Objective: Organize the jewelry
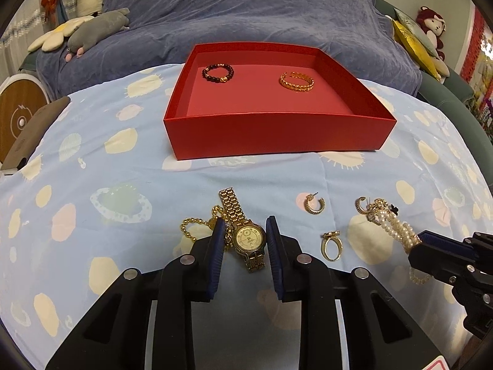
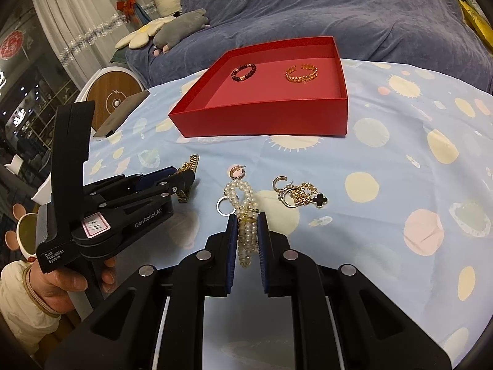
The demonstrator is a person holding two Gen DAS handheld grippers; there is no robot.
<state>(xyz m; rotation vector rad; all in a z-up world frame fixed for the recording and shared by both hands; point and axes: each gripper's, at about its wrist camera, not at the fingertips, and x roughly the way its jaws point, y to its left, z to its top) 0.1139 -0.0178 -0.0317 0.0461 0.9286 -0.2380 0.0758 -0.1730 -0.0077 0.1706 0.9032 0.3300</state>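
A gold watch point(image 1: 249, 238) lies on the spotted blue cloth with my left gripper point(image 1: 245, 234) shut on its case; a gold ball chain point(image 1: 197, 228) lies against the left pad. In the right wrist view my right gripper point(image 2: 248, 225) is shut on a pearl bracelet point(image 2: 243, 194) that rests on the cloth. The red box point(image 1: 277, 135) behind holds a dark bead bracelet point(image 1: 218, 73) and a gold bangle point(image 1: 296, 82). Loose on the cloth are a hoop earring point(image 1: 313, 204), a gold ring point(image 1: 332, 245) and a tangle with a black clover charm point(image 2: 320, 201).
A dark flat case point(image 1: 34, 129) lies at the cloth's left edge beside a round wooden disc point(image 1: 18, 114). A sofa under a blue blanket point(image 1: 246, 9) with plush toys stands behind the box. A person's hand point(image 2: 61, 280) holds the left gripper's handle.
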